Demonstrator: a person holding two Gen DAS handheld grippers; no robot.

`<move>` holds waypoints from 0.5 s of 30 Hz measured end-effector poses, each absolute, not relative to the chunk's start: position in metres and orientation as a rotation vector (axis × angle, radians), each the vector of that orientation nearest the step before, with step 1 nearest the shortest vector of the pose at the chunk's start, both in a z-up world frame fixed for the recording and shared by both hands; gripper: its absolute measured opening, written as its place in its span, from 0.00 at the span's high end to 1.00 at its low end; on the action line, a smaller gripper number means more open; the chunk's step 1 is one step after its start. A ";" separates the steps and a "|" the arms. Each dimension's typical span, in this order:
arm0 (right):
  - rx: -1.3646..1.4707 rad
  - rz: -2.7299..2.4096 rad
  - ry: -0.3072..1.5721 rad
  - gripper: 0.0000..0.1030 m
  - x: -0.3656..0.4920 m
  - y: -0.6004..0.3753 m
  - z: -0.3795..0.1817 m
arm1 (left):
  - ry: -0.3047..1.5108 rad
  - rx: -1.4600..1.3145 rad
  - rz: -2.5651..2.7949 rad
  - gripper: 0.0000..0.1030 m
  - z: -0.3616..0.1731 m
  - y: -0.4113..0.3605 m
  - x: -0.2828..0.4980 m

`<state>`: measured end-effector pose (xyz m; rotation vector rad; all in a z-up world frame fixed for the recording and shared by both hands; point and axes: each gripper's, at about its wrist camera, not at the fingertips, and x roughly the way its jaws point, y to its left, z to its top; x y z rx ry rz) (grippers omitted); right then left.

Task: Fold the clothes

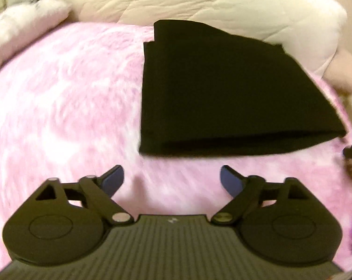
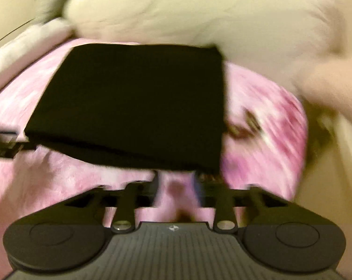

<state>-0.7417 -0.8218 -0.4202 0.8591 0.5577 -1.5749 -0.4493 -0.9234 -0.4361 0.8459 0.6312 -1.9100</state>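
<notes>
My left gripper (image 1: pixel 172 179) gaped wide over the pink fuzzy blanket (image 1: pixel 66 98), empty; my right gripper (image 2: pixel 176 182) stood partly open, empty, just short of the folded black garment (image 2: pixel 134 100).

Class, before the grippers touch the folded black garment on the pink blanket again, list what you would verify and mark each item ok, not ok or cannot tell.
1. Black garment lies folded on the pink blanket: ok.
2. Folded edges line up: not ok, a layer sticks out at the far left corner.
3. Left gripper open and empty: ok, blue fingers stand wide apart, short of the garment.
4. Right gripper open and empty: ok, blanket shows between its fingers, though blurred.
5. Right gripper clear of the garment's near edge: cannot tell, blur hides the fingertips.
6. Cream quilt off the garment: ok.
</notes>
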 end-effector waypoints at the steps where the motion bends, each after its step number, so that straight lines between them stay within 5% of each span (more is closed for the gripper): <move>1: 0.872 -1.572 0.536 0.40 -0.739 -0.814 -0.418 | 0.647 0.833 -1.919 0.10 -0.437 -0.915 -0.450; 9: 0.832 -1.619 0.565 0.16 -0.706 -0.806 -0.433 | 0.608 0.847 -1.925 0.01 -0.459 -0.894 -0.470; 15: 0.754 -1.683 0.604 0.12 -0.695 -0.810 -0.454 | 0.566 0.816 -1.908 0.00 -0.479 -0.890 -0.480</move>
